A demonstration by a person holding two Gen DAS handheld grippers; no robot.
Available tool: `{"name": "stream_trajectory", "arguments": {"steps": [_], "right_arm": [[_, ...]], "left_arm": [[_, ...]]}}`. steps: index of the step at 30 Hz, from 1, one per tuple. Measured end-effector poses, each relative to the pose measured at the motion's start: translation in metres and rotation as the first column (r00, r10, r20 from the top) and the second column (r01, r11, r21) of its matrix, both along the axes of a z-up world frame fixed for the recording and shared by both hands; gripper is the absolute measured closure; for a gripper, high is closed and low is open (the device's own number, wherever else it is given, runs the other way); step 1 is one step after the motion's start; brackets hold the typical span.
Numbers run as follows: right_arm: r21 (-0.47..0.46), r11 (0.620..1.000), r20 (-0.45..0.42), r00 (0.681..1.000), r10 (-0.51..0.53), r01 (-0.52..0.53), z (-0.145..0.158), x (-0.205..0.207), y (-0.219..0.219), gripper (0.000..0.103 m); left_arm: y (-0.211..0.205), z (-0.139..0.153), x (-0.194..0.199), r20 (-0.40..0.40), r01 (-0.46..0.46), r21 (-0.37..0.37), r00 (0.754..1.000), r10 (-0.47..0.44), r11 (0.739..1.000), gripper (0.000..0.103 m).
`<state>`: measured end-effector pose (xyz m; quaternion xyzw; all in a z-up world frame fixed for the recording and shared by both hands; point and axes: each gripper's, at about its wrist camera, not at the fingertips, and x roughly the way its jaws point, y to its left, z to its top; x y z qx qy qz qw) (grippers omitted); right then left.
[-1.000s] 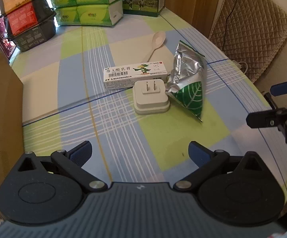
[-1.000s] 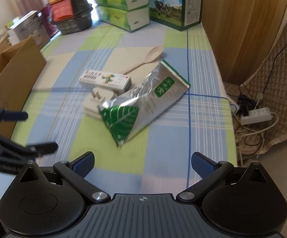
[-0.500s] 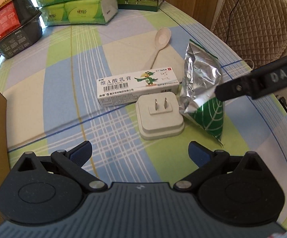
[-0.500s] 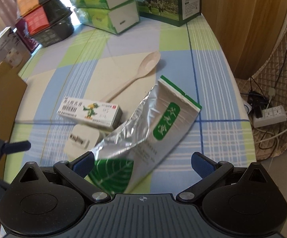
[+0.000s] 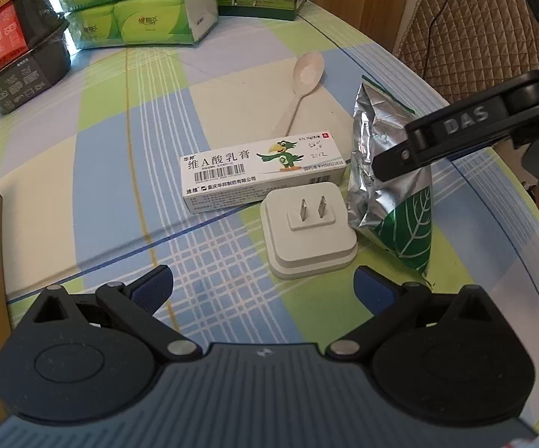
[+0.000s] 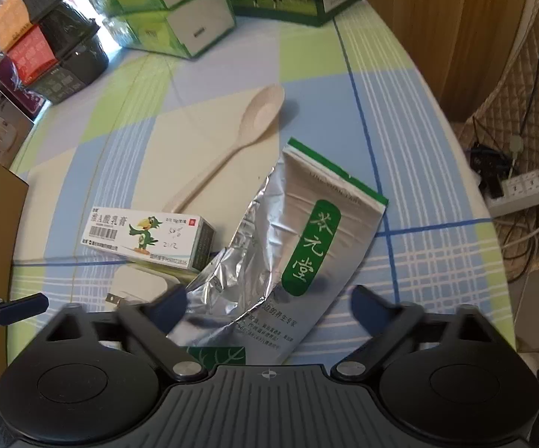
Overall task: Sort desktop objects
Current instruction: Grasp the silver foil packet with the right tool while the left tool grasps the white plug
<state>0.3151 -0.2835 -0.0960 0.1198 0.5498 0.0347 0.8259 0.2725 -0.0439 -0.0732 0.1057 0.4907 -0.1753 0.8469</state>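
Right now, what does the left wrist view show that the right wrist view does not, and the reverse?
Only the left wrist view shows the whole white plug adapter with both prongs, and the right gripper from outside, over the foil bag.

Only the right wrist view shows the power strip on the floor and the bag's green label.

Both show the spoon, the ointment box, and the checked tablecloth.

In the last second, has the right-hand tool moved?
Yes. The right tool has come forward over the foil pouch, toward the ointment box; its jaws are open.
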Motion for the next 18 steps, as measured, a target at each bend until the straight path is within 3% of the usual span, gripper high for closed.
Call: {"name": "stream_trajectory", "arguments": {"steps": [3, 8, 14, 18], "right_arm": [[-0.003, 1.000, -0.021, 1.000, 0.010, -0.011, -0.004, 0.002, -0.001, 0.041], [-0.026, 0.993, -0.039, 0.993, 0.113, -0.114, 0.000, -0.005, -0.002, 0.055], [-0.135, 0.942, -0.107, 0.950, 0.295, -0.307, 0.005, -0.030, -0.002, 0.056], [-0.193, 0.918, -0.117, 0.937, 0.329, -0.346, 0.009, -0.048, -0.007, 0.053]], "left_arm": [[-0.001, 0.000, 0.000, -0.005, 0.010, -0.005, 1.000, -0.010, 1.000, 0.002], [-0.002, -0.001, 0.001, -0.006, 0.022, -0.006, 1.000, -0.022, 1.000, 0.002], [-0.010, -0.001, 0.006, -0.003, 0.042, -0.018, 0.999, -0.042, 0.999, 0.002], [-0.018, -0.003, 0.013, 0.003, 0.043, -0.029, 0.999, -0.043, 0.999, 0.002]]}}
